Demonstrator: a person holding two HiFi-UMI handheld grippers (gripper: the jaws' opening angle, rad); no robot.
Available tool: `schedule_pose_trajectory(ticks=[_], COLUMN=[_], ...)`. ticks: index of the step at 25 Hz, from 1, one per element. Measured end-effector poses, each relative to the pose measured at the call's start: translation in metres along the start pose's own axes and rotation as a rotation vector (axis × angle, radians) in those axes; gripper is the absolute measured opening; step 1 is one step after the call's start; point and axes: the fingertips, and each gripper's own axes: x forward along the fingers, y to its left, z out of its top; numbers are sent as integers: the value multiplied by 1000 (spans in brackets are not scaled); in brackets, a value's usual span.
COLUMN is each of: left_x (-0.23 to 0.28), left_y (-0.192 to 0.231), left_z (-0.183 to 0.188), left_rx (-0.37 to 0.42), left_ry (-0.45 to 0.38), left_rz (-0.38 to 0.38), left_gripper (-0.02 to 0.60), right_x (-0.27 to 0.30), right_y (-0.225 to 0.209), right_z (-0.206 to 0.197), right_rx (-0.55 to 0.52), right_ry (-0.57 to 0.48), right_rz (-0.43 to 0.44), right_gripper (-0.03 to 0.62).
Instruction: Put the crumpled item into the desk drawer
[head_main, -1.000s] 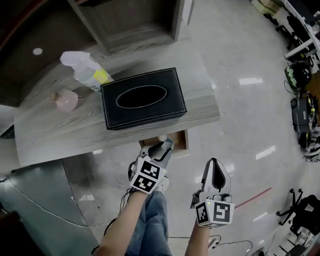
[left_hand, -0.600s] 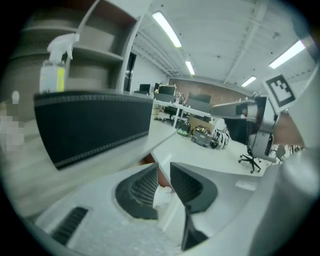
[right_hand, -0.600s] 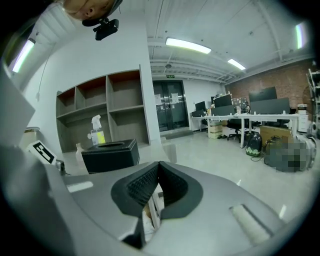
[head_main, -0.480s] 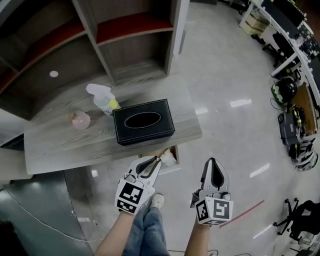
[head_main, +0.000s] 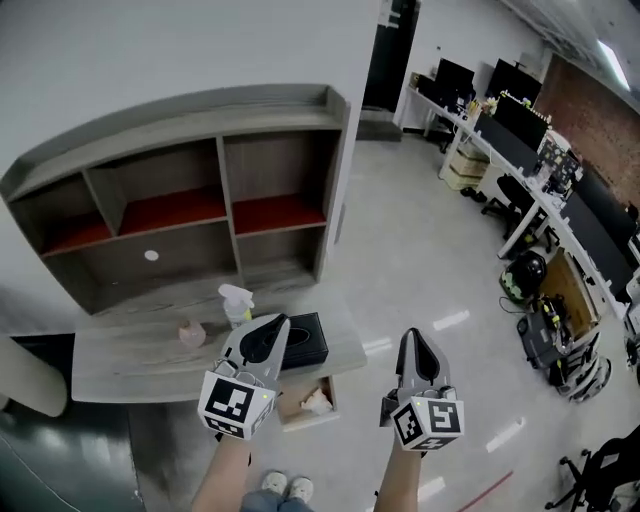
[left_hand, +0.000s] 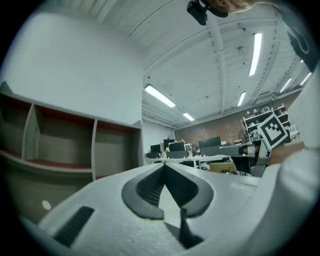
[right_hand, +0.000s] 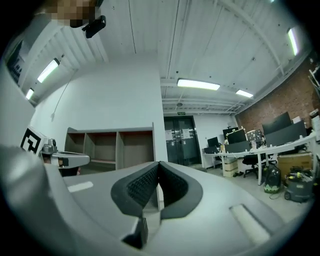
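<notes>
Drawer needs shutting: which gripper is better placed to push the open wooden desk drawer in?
Left, likely: the left gripper, shut and empty, hangs nearer the open wooden desk drawer holding the crumpled white item; the right gripper sits over floor.

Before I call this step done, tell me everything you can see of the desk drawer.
The desk drawer looks like a small, shallow, light wood-coloured box. It stands pulled out and open from under the front edge of the grey desk, toward the desk's right end. A white crumpled item lies inside it, on the right side. Only the head view shows the drawer, small and from above, so a handle or runners cannot be made out.
</notes>
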Motion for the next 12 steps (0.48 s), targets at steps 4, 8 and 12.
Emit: schedule_pose_trajectory(ticks=[4, 8, 12], left_x=[-13, -20, -29], left_y=[17, 25, 30], left_z=[58, 85, 90], left_rx=[42, 33, 17], left_ry=[-102, -145, -156], left_rz=[20, 26, 27], left_gripper=[2, 2, 1], right_x=[-3, -6, -14], right_y=[12, 20, 29], right_z=[48, 76, 76], right_rx=[-26, -58, -47], right_ry=[-78, -109, -105], right_rz=[20, 36, 46], right_gripper=[11, 11, 11])
